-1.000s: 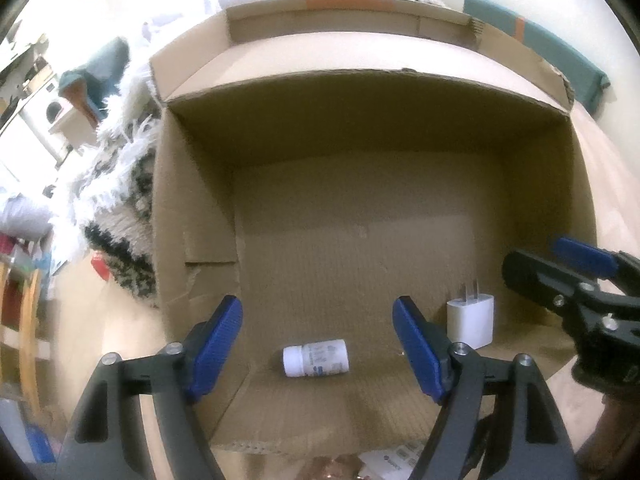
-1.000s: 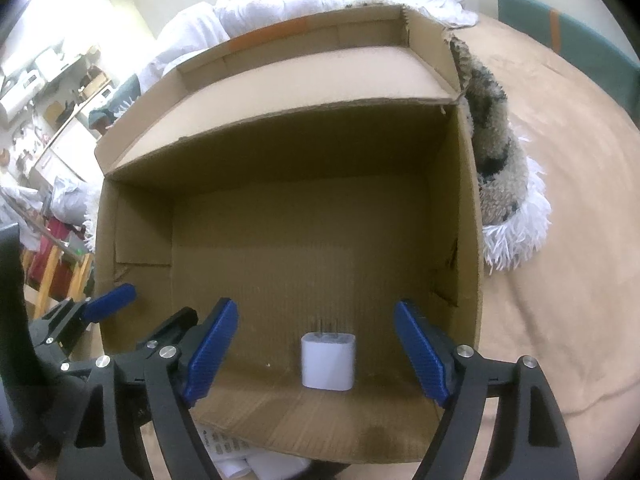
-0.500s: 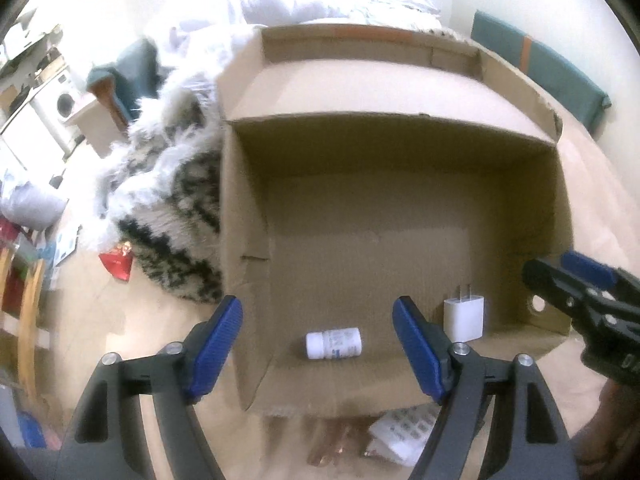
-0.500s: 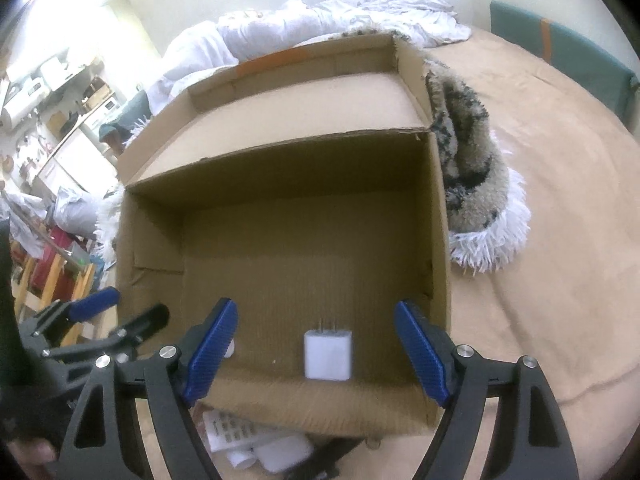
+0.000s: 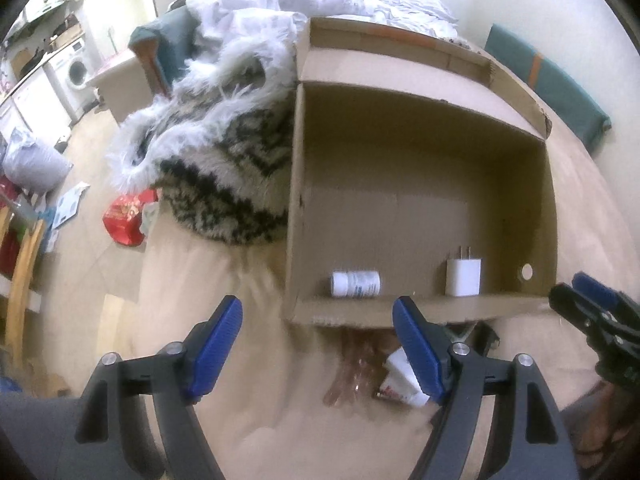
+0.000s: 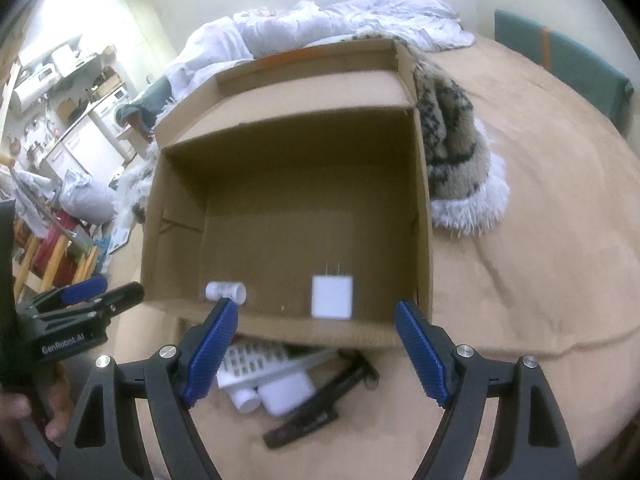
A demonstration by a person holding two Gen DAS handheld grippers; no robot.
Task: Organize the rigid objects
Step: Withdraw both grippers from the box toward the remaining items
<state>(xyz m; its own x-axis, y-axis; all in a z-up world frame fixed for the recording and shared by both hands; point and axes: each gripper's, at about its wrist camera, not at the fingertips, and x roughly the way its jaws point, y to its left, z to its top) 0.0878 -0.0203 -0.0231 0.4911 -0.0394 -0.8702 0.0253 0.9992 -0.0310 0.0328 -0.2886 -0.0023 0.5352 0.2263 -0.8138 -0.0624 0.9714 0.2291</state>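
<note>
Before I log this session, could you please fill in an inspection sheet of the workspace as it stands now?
Surface: tan bedspread, creased.
Job's things: brown cardboard box open; white pill bottle on its side and white plug charger upright inside, apart.
Clutter: pile of white and black items in front of the box, blurred.
Grippers: left gripper and right gripper open, empty.
Cables: nothing seen.
Surroundings: shaggy black-and-white throw, white duvet, washing machine.

Box (image 6: 423, 216) interior mostly free; bottle (image 6: 226, 292) and charger (image 6: 332, 296) crowd its near wall
</note>
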